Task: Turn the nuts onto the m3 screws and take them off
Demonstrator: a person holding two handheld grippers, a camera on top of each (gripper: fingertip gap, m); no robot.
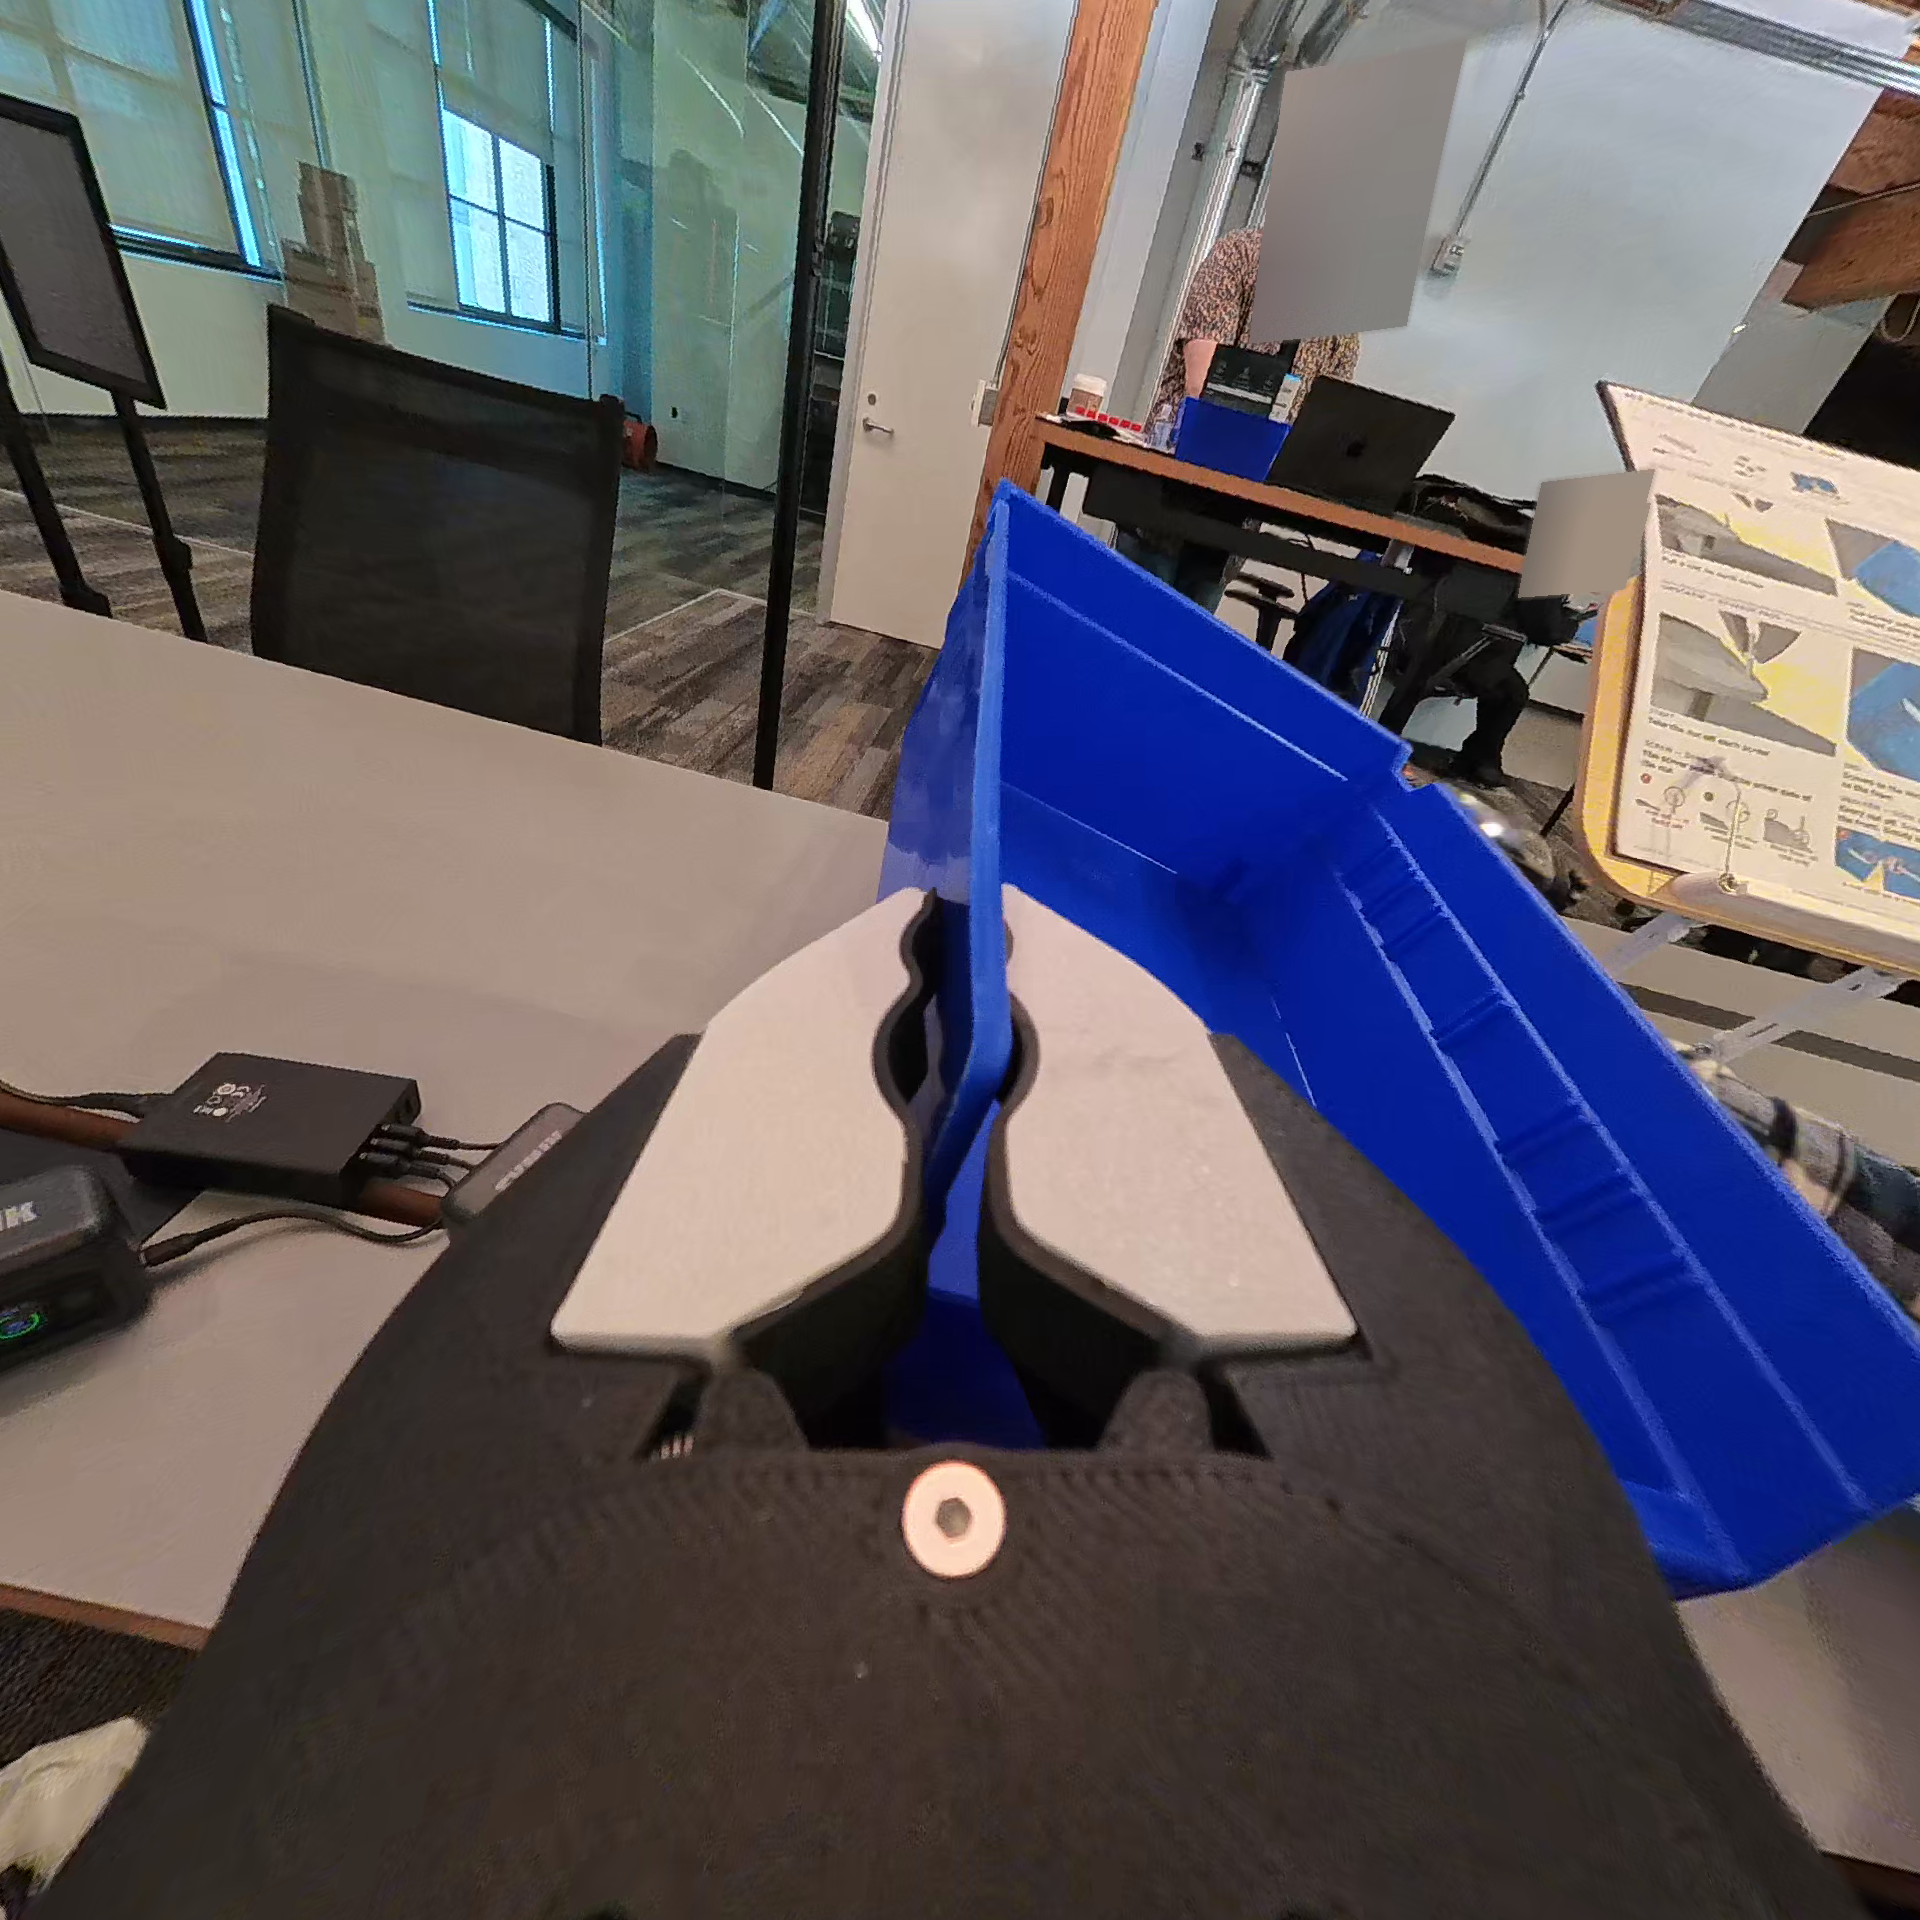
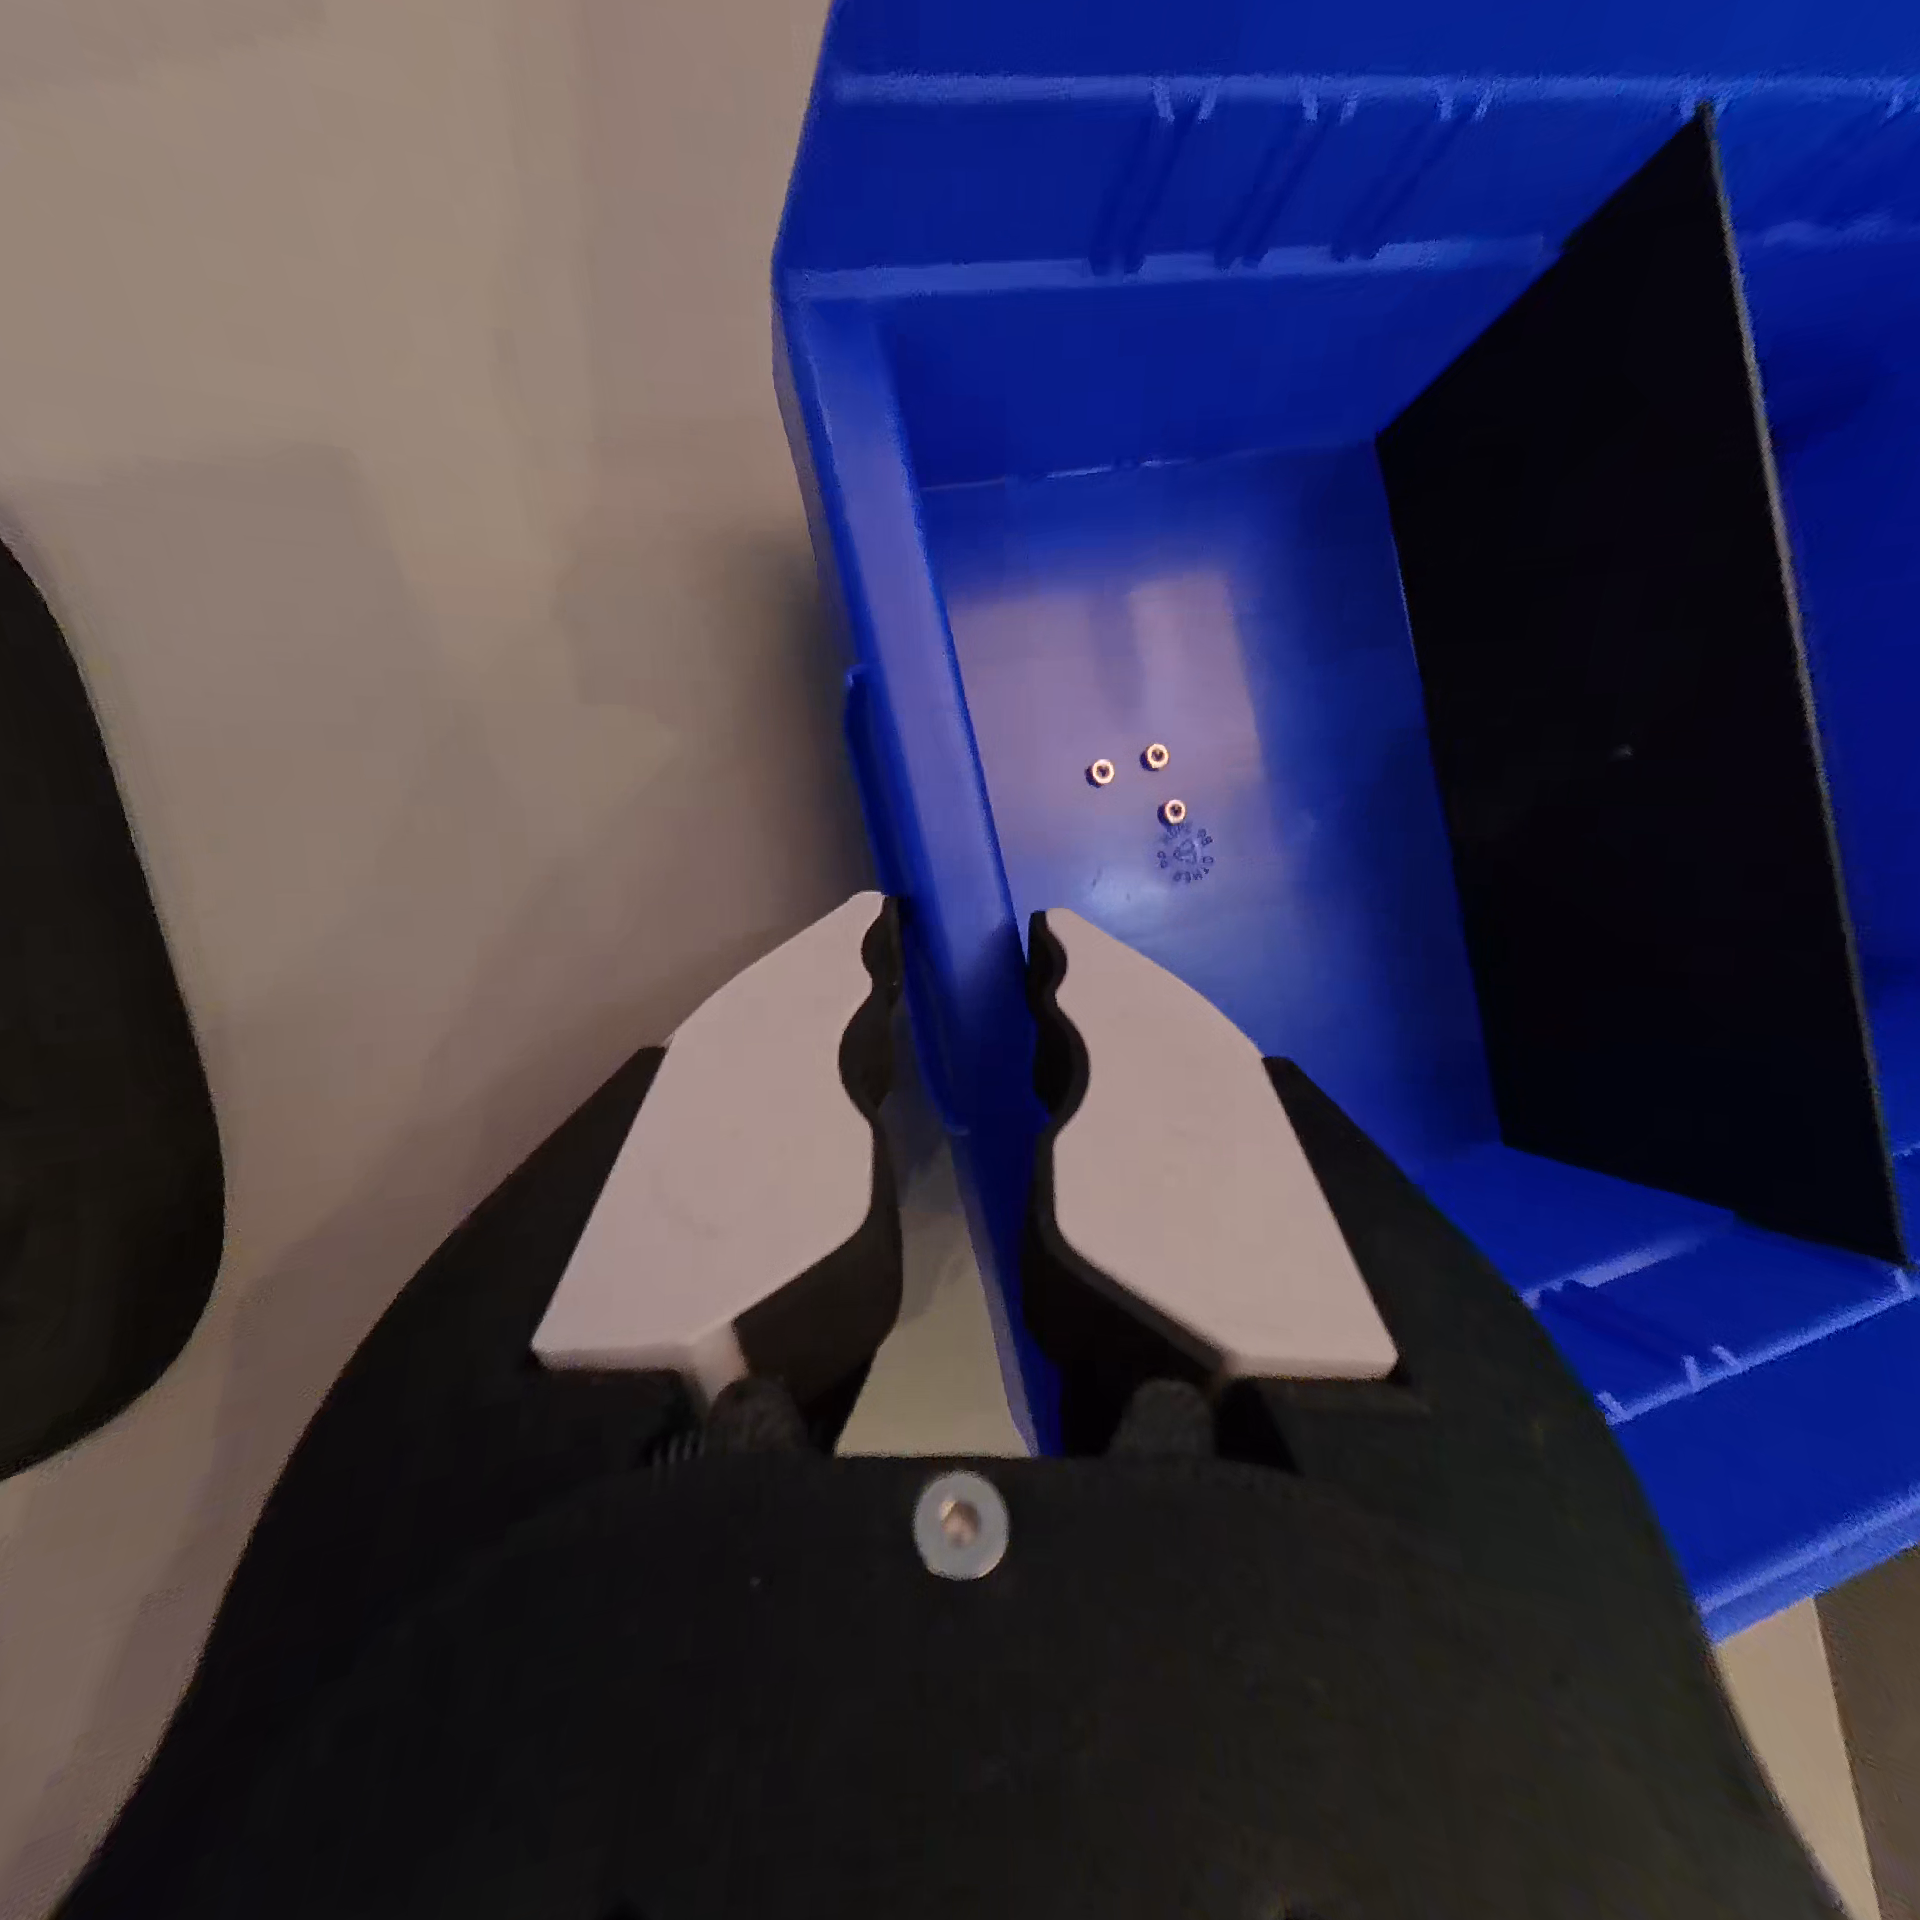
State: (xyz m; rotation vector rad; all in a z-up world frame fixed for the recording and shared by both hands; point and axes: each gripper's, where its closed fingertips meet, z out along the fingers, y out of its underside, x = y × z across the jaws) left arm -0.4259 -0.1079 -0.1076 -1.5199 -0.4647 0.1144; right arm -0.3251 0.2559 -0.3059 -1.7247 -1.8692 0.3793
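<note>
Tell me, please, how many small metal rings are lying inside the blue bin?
3 small metal rings, on the floor of the blue bin: one left, one upper right, one lower. More may lie behind the black divider.

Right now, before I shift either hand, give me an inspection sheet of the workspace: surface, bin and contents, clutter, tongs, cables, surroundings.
Surface: light grey table, bare around the bin.
Bin: blue bin, tilted in the left view; black divider stands inside.
Contents: three small metal rings on the bin floor.
Clutter: black charging hub and a dark device at the table's left edge.
Tongs: left tongs clamped on the bin's thin wall edge; right tongs straddle a bin wall, both pads against it.
Cables: black leads from the hub.
Surroundings: black chair, instruction board, person at a far desk.
</note>
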